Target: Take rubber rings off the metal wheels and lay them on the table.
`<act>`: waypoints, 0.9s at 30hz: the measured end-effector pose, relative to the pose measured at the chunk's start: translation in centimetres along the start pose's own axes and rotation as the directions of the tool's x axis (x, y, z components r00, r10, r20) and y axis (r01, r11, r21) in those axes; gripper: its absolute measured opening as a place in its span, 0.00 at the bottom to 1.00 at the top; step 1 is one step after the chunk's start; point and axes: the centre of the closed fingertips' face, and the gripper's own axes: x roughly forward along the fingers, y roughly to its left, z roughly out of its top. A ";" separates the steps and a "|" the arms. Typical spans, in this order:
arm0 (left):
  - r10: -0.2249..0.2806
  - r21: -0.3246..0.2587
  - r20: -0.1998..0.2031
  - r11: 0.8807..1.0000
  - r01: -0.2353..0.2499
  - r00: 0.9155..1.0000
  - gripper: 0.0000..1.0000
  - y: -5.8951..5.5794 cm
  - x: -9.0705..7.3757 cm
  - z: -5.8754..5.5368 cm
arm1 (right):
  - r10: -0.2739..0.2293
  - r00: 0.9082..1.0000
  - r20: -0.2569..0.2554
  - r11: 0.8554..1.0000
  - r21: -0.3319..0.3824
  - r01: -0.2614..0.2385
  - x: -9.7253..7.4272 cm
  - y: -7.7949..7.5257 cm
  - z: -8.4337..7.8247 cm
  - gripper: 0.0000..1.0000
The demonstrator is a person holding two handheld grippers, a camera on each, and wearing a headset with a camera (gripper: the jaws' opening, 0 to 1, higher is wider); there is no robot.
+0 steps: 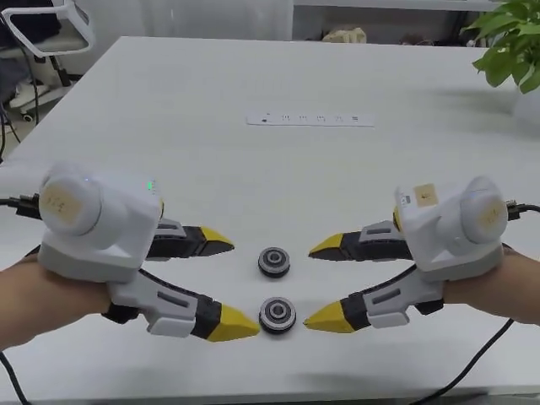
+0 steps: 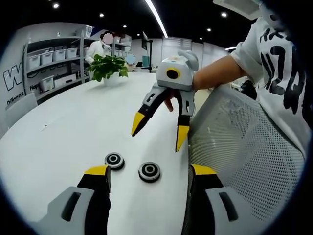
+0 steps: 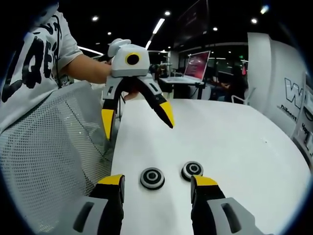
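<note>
Two small metal wheels, each with a black rubber ring around it, lie flat on the white table: the far wheel (image 1: 273,261) and the near wheel (image 1: 278,314). My left gripper (image 1: 234,283) is open just left of them, its yellow tips level with the two wheels. On the other side, my right gripper (image 1: 320,283) is open and faces it. In the left gripper view the wheels (image 2: 114,160) (image 2: 149,172) lie just ahead of my left gripper (image 2: 149,171), with my right gripper (image 2: 157,131) beyond. The right gripper view shows the wheels (image 3: 152,178) (image 3: 192,170) ahead of my right gripper (image 3: 157,182) and my left gripper (image 3: 137,119) opposite.
A white power strip (image 1: 310,120) lies flat further back on the table (image 1: 211,152). A potted plant (image 1: 509,46) stands at the far right corner and an office chair (image 1: 44,34) at the far left. A mesh chair back (image 2: 239,142) stands by the near table edge.
</note>
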 end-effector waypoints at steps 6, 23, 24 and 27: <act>-0.012 0.005 -0.010 1.000 0.013 1.000 0.60 0.1 0.6 -0.2 | 0.012 1.000 -0.012 1.000 -0.001 -0.012 0.4 0.0 -0.5 0.48; -0.062 0.007 -0.041 0.998 0.062 0.997 0.49 0.2 2.4 -1.1 | 0.058 0.998 -0.036 0.998 -0.003 -0.058 1.5 0.1 -1.5 0.38; -0.066 0.008 -0.047 0.998 0.066 0.997 0.48 0.2 2.5 -1.2 | 0.058 0.998 -0.036 0.998 -0.005 -0.058 1.5 0.1 -1.5 0.38; -0.075 0.008 -0.051 0.997 0.075 0.996 0.47 0.2 2.8 -1.4 | 0.063 0.997 -0.033 0.998 -0.002 -0.063 1.7 0.0 -1.4 0.37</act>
